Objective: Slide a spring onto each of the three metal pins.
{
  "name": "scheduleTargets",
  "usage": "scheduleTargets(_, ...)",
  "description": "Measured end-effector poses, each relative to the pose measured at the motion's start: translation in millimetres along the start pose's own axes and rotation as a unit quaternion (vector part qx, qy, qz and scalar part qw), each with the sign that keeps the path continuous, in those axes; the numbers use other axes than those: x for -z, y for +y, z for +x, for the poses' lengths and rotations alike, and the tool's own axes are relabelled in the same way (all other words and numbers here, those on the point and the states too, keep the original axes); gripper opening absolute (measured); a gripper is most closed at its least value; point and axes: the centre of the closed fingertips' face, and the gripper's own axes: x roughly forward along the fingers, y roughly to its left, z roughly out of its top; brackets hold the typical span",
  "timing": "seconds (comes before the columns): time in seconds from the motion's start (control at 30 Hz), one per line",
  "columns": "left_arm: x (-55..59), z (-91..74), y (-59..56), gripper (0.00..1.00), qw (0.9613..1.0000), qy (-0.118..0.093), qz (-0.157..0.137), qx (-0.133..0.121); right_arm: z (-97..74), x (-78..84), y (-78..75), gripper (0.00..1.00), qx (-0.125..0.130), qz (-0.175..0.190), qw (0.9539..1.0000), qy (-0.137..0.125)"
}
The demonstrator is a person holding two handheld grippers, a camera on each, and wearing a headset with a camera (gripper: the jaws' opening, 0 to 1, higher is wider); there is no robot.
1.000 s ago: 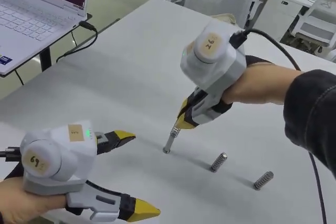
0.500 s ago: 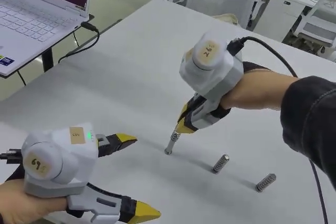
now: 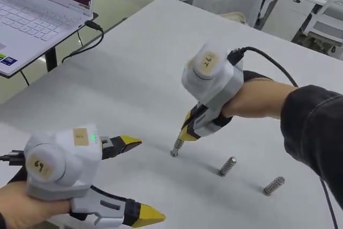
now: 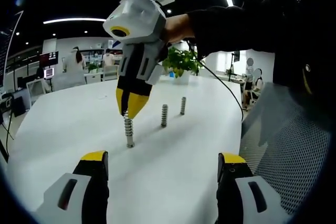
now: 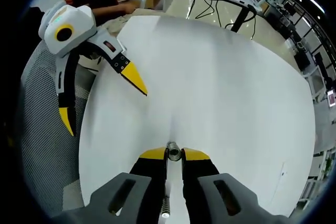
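Three upright metal pins stand in a row on the white table [image 3: 134, 79]. The nearest pin [image 3: 176, 148] [image 4: 128, 131] carries a spring [image 5: 174, 151], and my right gripper [image 3: 185, 134] [image 5: 174, 156] is shut on that spring from above, low on the pin. The middle pin [image 3: 227, 165] [image 4: 164, 115] and far pin [image 3: 273, 185] [image 4: 183, 105] each wear a spring. My left gripper [image 3: 136, 181] [image 4: 163, 163] stands open at the near left, apart from the pins, nothing between its yellow-tipped fingers [image 3: 126, 142].
An open laptop [image 3: 37, 9] rests on a stand at the far left, a black cable [image 3: 88, 46] trailing over the table edge. The right gripper's black cord [image 3: 268, 63] runs back over the person's sleeve [image 3: 313, 138]. Office chairs and desks lie beyond the table.
My right gripper has moved down the nearest pin with the spring, so the spring now sits lower. The left gripper has stayed put. The head camera shifted slightly.
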Motion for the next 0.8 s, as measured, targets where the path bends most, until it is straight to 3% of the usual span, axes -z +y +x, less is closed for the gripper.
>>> scheduleTargets(0.8,-0.5,-1.2,1.5,0.82,1.0000,0.001,0.003,-0.002,18.3,12.9,4.1,0.08,0.002,0.004,0.9999,0.009)
